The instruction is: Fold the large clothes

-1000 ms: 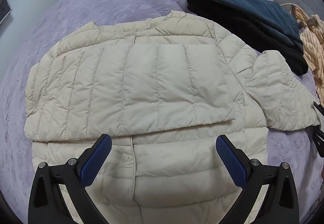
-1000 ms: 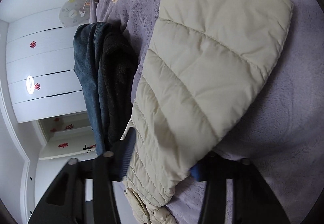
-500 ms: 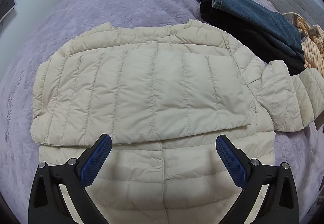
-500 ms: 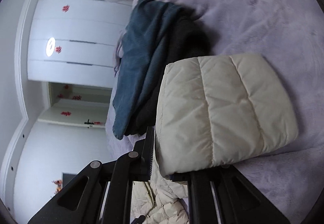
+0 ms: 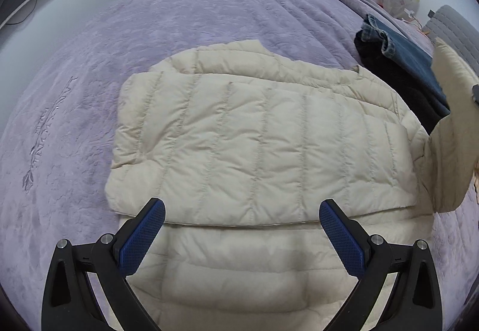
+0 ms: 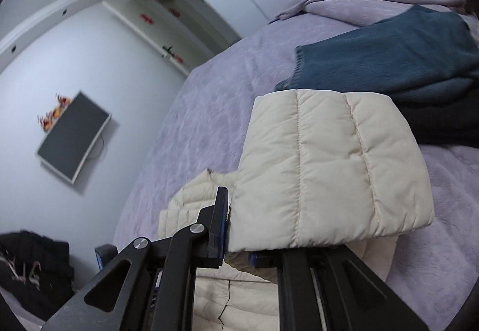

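A cream quilted puffer jacket (image 5: 257, 151) lies flat on the purple bedspread (image 5: 149, 46), with one sleeve folded across its chest. My left gripper (image 5: 239, 229) is open and empty, hovering over the jacket's lower front. My right gripper (image 6: 236, 244) is shut on the jacket's other sleeve (image 6: 329, 175) and holds its cuff end lifted off the bed. That raised sleeve also shows at the right edge of the left wrist view (image 5: 452, 145).
Folded blue jeans (image 5: 404, 58) on a black garment (image 5: 389, 70) lie at the bed's far right; they also show in the right wrist view (image 6: 389, 55). A wall-mounted screen (image 6: 71, 142) and a dark clothes pile (image 6: 33, 271) are to the left.
My right gripper has lifted the sleeve off the bed and swung it up and over toward the jacket body. My left gripper has pulled back and shifted right over the jacket, staying open.
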`<state>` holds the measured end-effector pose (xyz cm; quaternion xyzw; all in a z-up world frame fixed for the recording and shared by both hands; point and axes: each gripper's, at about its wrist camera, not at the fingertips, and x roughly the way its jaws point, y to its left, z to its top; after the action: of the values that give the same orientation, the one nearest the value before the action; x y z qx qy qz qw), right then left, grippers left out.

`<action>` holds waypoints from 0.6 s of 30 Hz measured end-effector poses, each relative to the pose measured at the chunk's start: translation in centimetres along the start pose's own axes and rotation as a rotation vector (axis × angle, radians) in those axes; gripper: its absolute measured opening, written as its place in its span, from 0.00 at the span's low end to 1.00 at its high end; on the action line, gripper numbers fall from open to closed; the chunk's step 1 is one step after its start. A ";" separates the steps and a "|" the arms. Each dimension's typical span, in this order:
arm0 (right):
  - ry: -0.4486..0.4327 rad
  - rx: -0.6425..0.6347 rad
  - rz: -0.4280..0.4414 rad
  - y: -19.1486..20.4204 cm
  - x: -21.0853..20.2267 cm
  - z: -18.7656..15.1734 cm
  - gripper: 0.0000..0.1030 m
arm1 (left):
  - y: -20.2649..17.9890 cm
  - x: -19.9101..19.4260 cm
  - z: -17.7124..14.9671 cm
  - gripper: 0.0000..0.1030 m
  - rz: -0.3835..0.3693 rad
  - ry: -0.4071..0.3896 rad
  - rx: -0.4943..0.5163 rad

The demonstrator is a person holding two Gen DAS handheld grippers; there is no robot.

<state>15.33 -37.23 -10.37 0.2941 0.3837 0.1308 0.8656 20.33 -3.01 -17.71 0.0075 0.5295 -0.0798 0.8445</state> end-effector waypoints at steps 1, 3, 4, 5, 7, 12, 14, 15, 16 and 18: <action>0.032 -0.019 0.001 0.7 1.7 -0.4 0.12 | 0.8 0.0 0.0 1.00 0.004 -0.001 -0.014; 0.098 -0.048 -0.016 2.0 4.9 -1.9 0.12 | 2.2 0.0 0.0 1.00 0.010 -0.003 -0.039; 0.129 -0.058 -0.025 2.4 6.2 -2.8 0.12 | 2.8 0.0 0.0 1.00 0.011 -0.005 -0.048; 0.161 -0.064 -0.043 2.6 7.6 -3.6 0.12 | 3.4 0.1 0.0 1.00 0.013 -0.006 -0.057; 0.215 -0.070 -0.072 2.8 10.1 -4.7 0.12 | 4.3 0.3 0.0 1.00 0.014 -0.008 -0.072; 0.279 -0.059 -0.152 2.1 12.6 -7.3 0.13 | 5.3 1.5 0.2 1.00 0.013 -0.007 -0.087; 0.286 -0.045 -0.171 2.1 12.9 -7.6 0.21 | 5.3 2.4 0.3 1.00 0.012 0.003 -0.088; 0.286 -0.036 -0.167 2.1 12.7 -7.6 0.41 | 5.2 2.9 0.3 1.00 0.012 0.010 -0.087; 0.281 -0.026 -0.159 2.1 12.4 -7.6 0.56 | 5.2 3.4 0.3 1.00 0.018 0.018 -0.084; 0.252 -0.018 -0.158 2.5 11.3 -7.4 0.78 | 5.1 4.4 0.1 1.00 0.028 0.035 -0.077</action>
<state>17.42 -27.07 -19.42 0.2364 0.5102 0.1015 0.8207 23.03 1.44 -21.94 -0.0162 0.5466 -0.0475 0.8359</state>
